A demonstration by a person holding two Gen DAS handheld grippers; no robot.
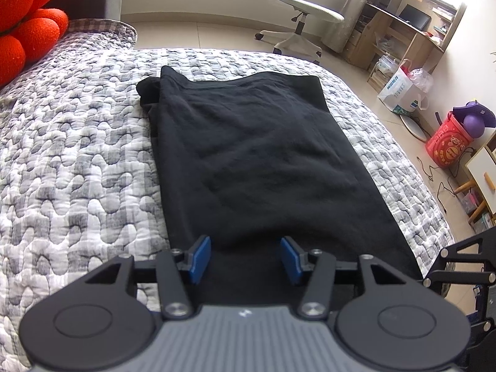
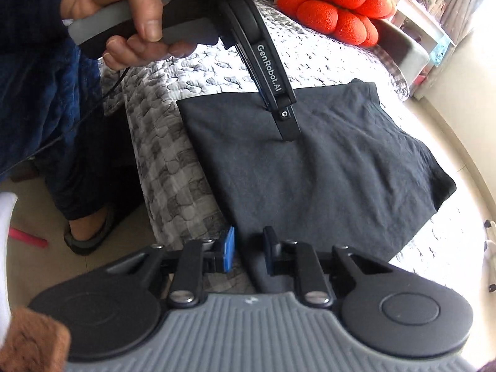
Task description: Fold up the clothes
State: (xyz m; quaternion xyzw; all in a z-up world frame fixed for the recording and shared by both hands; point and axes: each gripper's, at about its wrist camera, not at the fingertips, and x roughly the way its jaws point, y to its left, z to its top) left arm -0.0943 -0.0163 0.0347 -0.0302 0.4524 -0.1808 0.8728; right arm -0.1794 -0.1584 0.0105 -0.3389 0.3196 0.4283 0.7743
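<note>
A black garment lies flat on the grey patterned quilt, folded into a long strip running away from me. My left gripper is open at the strip's near end, blue pads wide apart with fabric lying between and under them. In the right wrist view the left gripper points down with its fingertips on the garment. My right gripper sits at the garment's near edge by the bed's side. Its jaws stand a narrow gap apart with the edge between them, and the cloth there looks flat.
A red plush cushion lies at the bed's far left corner. Beyond the bed are an office chair, a wooden desk, and bags and a red box on the floor. A person's hand holds the left gripper, and a slippered foot is beside the bed.
</note>
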